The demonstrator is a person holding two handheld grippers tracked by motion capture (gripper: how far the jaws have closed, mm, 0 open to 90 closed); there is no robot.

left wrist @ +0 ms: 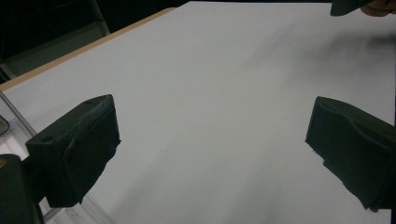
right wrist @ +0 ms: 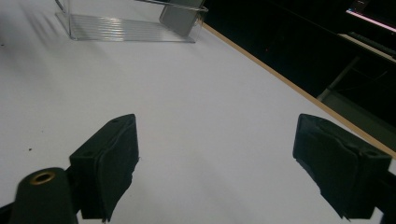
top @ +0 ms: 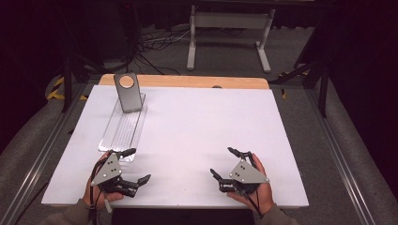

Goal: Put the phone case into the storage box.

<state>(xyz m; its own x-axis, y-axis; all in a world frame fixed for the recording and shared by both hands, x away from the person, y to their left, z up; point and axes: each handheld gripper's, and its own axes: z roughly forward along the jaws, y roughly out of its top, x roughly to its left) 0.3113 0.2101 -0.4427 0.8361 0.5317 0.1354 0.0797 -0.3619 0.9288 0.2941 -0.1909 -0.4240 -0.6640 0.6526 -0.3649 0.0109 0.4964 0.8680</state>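
A clear ribbed tray (top: 123,127) lies on the left side of the white table (top: 197,126). A grey metal plate (top: 127,92) with a round hole stands upright at the tray's far end. My left gripper (top: 141,164) rests near the front edge, just right of the tray's near end, open with nothing between its jaws. My right gripper (top: 221,161) is at the front right, also open and holding nothing. In the left gripper view the gripper (left wrist: 212,135) spans bare table. In the right gripper view the gripper (right wrist: 215,158) faces the tray (right wrist: 126,28) and plate (right wrist: 180,18) farther off.
A wooden strip (top: 187,81) borders the table's far edge. Beyond it are a white stand (top: 230,35) and cables on the floor. A corner of the tray (left wrist: 14,126) shows at the left of the left gripper view.
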